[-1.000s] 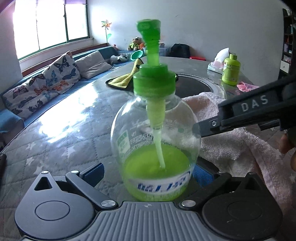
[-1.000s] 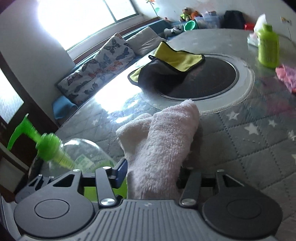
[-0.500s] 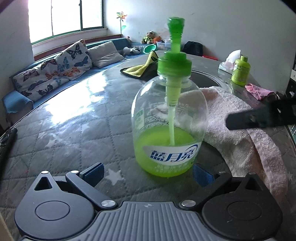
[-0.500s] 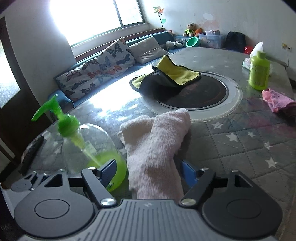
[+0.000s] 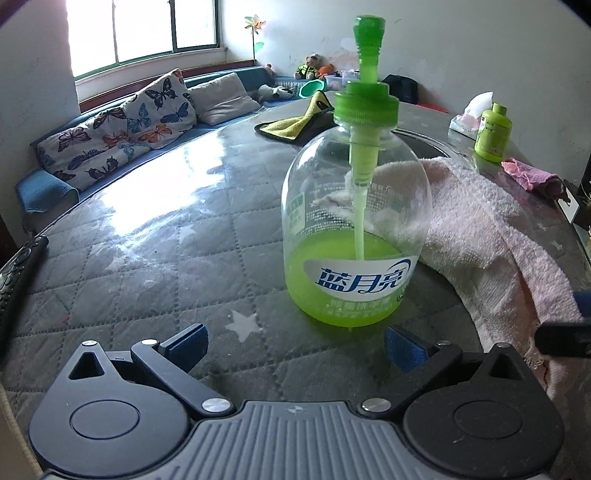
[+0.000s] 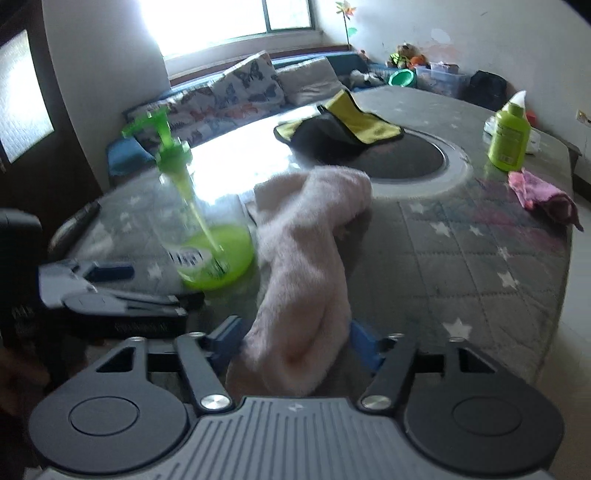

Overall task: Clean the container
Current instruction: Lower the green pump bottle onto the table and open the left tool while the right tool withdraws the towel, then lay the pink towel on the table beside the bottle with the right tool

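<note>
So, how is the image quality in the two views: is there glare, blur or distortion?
Left wrist view: sharp; window glare lies on the table, and the fisheye bends the room's edges. Right wrist view: motion blur softens the soap bottle and the pink towel in the right gripper; the window is blown out white and the left side is dark.

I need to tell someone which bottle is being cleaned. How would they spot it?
On the round quilted table, look near the edge, beside the pale pink towel. It is the clear pump bottle, part full of green liquid; the other bottle is opaque green.
</note>
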Tool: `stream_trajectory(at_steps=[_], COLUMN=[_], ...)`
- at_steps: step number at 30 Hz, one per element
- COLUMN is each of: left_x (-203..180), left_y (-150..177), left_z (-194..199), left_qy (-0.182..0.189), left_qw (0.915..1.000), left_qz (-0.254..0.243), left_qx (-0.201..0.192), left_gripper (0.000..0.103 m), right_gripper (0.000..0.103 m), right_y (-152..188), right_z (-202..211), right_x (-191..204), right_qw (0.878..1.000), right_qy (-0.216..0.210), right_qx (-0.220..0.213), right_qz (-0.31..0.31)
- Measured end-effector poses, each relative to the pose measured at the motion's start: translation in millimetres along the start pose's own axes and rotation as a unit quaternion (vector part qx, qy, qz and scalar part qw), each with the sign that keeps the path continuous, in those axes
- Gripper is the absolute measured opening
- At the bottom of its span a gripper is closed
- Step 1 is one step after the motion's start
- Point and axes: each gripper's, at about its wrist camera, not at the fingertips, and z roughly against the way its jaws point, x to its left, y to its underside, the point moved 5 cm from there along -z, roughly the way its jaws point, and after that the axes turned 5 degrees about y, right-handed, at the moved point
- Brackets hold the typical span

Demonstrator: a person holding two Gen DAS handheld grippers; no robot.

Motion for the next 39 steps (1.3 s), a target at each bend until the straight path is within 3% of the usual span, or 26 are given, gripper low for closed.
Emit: stream_trajectory(at_steps=[3, 6, 16, 19, 23, 29, 39], left_x=[0, 0, -7, -9, -10, -13, -12], left_y=[0, 0, -3, -2, 1, 5, 12], left_z=[0, 1, -4, -4, -2, 2, 11], left_qy=[-0.001, -0.001, 0.01, 0.012, 0.006, -0.008, -0.018], left_qw=[1.0, 1.0, 0.9998, 0.9997, 0.9993, 0.9986, 0.9976], left_qz=[0.002, 0.002, 0.007, 0.009, 0.015, 0.019, 0.029], left_qx=[0.002, 0.004, 0.014, 0.02, 0.033, 0.049, 0.061], left_gripper=[0.103, 0.103, 0.103, 0.103, 0.103, 0.103, 0.103], right_gripper=[0.032, 0.026, 0.025, 0.031, 0.053, 0.072, 0.085], right_y=[7, 11, -9, -15, -10, 0, 19], right_z=[-11, -24, -54, -57, -52, -39, -24], right_x=[-3, -3, -6, -7, -7, -3, -4], right_qw=[1.0, 0.999, 0.999, 0.999, 0.998, 0.999, 0.998], right_qy=[0.01, 0.02, 0.029, 0.028, 0.037, 0.03, 0.042], right_qx=[0.022, 0.036, 0.022, 0.022, 0.022, 0.024, 0.04], right_qz=[-0.003, -0.009, -0.031, -0.04, -0.036, -0.03, -0.029])
